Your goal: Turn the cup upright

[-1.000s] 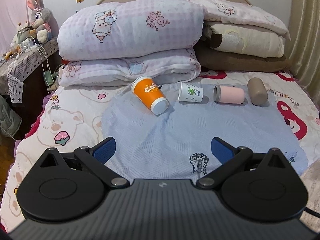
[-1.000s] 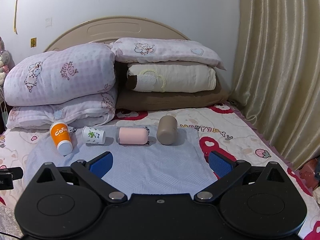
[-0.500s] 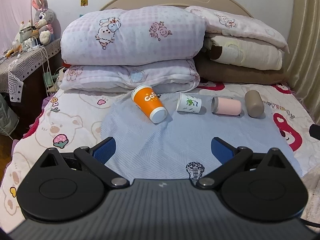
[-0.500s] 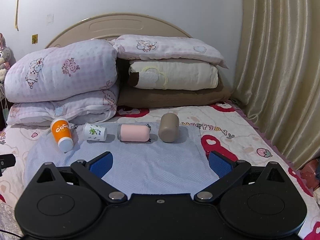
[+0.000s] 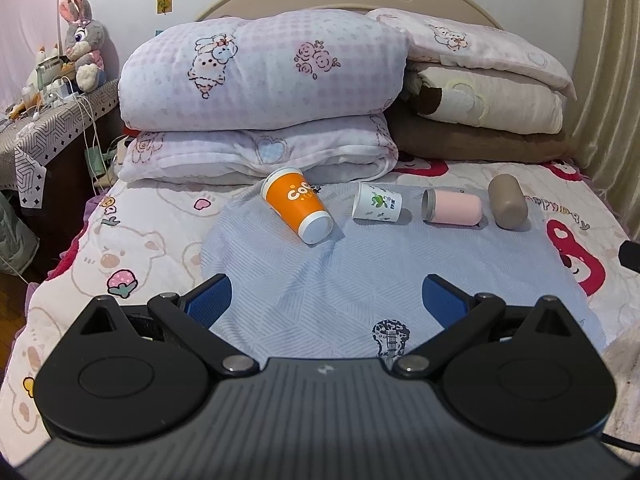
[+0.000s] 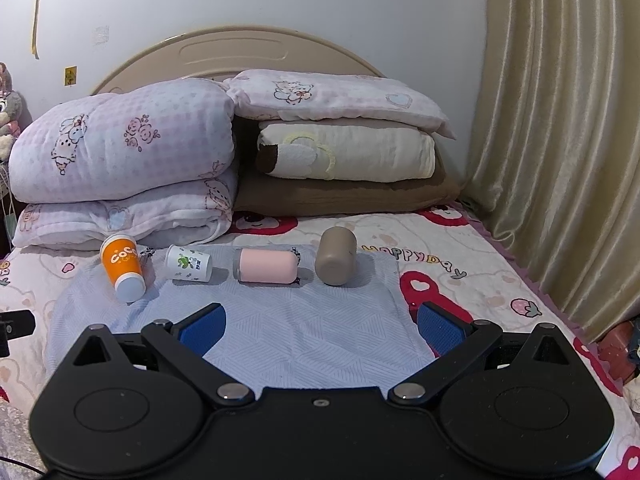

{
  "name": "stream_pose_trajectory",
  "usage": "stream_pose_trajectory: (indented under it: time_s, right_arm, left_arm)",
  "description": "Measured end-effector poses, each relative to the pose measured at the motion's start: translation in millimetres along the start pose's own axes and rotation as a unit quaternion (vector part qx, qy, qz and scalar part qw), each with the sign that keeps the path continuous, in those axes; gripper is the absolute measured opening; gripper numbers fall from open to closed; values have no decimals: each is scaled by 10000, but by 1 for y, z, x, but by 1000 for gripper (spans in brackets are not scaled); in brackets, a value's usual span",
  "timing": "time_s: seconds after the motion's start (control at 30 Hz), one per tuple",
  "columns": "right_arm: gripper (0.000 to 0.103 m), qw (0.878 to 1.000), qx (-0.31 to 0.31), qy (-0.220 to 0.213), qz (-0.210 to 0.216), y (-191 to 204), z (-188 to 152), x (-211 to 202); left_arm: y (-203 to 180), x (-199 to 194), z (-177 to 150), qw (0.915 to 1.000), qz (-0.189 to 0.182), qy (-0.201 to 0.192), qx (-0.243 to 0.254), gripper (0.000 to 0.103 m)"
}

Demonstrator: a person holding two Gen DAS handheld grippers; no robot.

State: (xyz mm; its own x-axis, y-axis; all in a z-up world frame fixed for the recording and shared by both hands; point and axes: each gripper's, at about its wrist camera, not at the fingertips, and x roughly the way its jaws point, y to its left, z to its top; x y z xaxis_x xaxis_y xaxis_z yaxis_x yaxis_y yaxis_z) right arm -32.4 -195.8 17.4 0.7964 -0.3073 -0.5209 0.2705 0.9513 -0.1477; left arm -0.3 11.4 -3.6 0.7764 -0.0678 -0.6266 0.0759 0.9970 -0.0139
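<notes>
From the left wrist view, your left gripper (image 5: 325, 298) hangs above the near part of the blue-grey cloth (image 5: 360, 280) with its blue pads spread wide and nothing between them. Four cups lie on their sides in a row across the far part of that cloth: the orange paper cup (image 5: 297, 205), the small white paper cup (image 5: 377, 208), the pink cup (image 5: 452, 207) and the taupe cup (image 5: 506, 207). All are well apart from the pads, so the approach comes first. The orange cup lies nearest your line; I would come in across its body rather than along it, close on the middle of the wall gently since paper will crush, then swing the white base down and set it on a flat patch, because the bedding underneath looks soft and a tall cup may topple. The orange cup reads "CoC" in white before the wall curves away. The white cup carries a green leaf print and small blue characters too fine to read.

From the right wrist view, your right gripper (image 6: 322, 326) is likewise spread open and empty, facing the pink cup (image 6: 266, 266) and taupe cup (image 6: 335, 256), which suit this hand better. Here the orange cup (image 6: 122, 268) shows "CoCo". The quilt (image 6: 460, 248) beside the taupe cup appears to spell "HAPPYDAY".
</notes>
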Motion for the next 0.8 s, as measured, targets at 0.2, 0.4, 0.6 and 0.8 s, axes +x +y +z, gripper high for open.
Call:
stream_pose_trajectory:
  time_s: [0.2,0.4,0.6,0.8]
  right_arm:
    - [103,10000,10,88,25,1,-2,9]
    - [103,9995,-127,126,263,4,-2,27]
    - [103,9818,-588,-650,1686,-4,10,39]
    - [103,9513,-1267,-430,2775,3,61,96]
  left_arm:
    - [0,12,-3,9998,-34,101,-138,103]
    - [-13,27,6,9993,-125,332,88,103]
    - [-23,46,45,9988,-294,168,343,103]
    - [-24,97,95,9983,-464,240,246,101]
